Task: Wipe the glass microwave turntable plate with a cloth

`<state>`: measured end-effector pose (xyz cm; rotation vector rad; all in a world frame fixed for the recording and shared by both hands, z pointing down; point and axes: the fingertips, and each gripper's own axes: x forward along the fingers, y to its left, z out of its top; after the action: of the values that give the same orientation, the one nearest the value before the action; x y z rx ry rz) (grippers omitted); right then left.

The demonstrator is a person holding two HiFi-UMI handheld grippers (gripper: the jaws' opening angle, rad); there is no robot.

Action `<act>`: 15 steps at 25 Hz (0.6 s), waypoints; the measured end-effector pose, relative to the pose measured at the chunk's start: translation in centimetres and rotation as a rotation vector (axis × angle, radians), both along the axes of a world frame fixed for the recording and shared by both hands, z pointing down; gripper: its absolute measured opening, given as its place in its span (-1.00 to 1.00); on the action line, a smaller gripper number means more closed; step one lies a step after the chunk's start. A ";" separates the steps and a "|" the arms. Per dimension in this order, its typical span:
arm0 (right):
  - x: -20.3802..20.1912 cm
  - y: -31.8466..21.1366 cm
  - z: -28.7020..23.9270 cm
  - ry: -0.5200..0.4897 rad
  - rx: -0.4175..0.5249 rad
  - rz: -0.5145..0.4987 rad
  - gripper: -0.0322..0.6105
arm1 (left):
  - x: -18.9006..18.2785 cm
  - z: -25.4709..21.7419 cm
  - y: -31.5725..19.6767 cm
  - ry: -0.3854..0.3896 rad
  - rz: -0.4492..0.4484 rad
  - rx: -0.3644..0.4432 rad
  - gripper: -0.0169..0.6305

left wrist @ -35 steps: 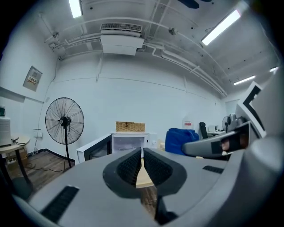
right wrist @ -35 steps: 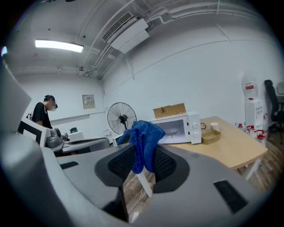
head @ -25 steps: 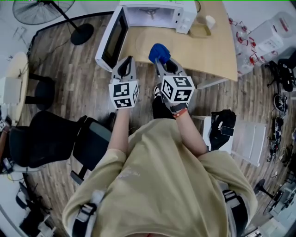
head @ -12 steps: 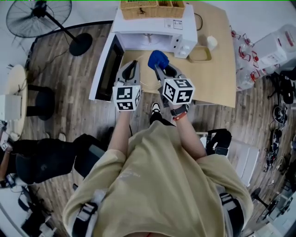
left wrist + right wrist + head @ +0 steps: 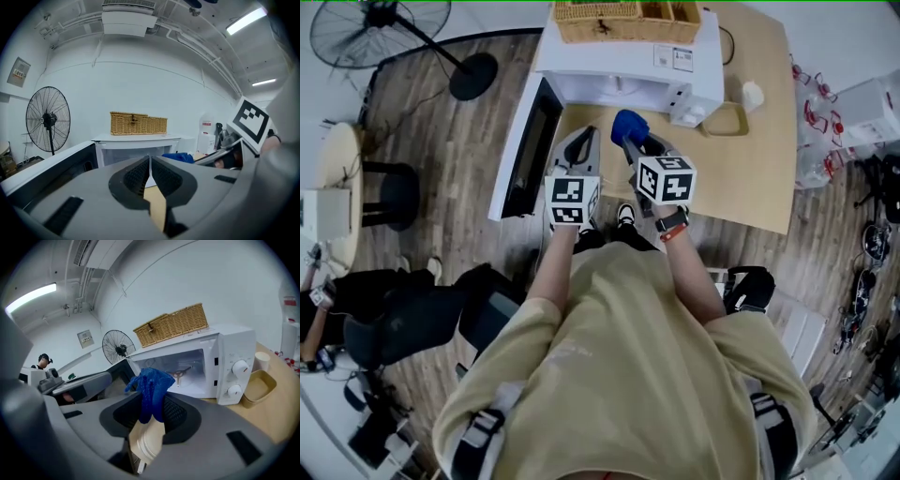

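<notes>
Right hand-held gripper [image 5: 151,404] clamped on blue cloth [image 5: 151,385]; left hand-held gripper [image 5: 149,172] closed, empty. Both apparently over the desk [image 5: 750,169].

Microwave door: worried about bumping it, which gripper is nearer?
Left. The left gripper sits just beside the open microwave door; the right gripper, holding the blue cloth, is farther right of it.

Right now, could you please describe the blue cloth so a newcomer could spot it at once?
Find the white microwave, door open, on the wooden table. Just in front of its cavity the right hand-held gripper is shut on the cloth. It is the only bright blue thing; the left hand-held gripper holds nothing.
</notes>
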<state>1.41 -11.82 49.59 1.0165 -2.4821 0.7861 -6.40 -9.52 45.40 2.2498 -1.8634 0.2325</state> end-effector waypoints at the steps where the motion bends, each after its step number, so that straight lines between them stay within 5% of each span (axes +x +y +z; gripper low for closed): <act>1: -0.1 -0.2 0.6 0.001 -0.019 0.010 -0.48 | -0.3 0.0 -0.3 0.003 0.004 0.000 -0.84; 15: -4.2 -3.4 9.4 0.008 -0.279 -0.021 -0.47 | -3.1 4.0 -0.4 0.028 0.058 -0.072 -0.84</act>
<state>-2.75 -15.21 59.01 0.8887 -2.2896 1.0821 -9.50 -9.91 49.38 2.2486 -1.7491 0.2715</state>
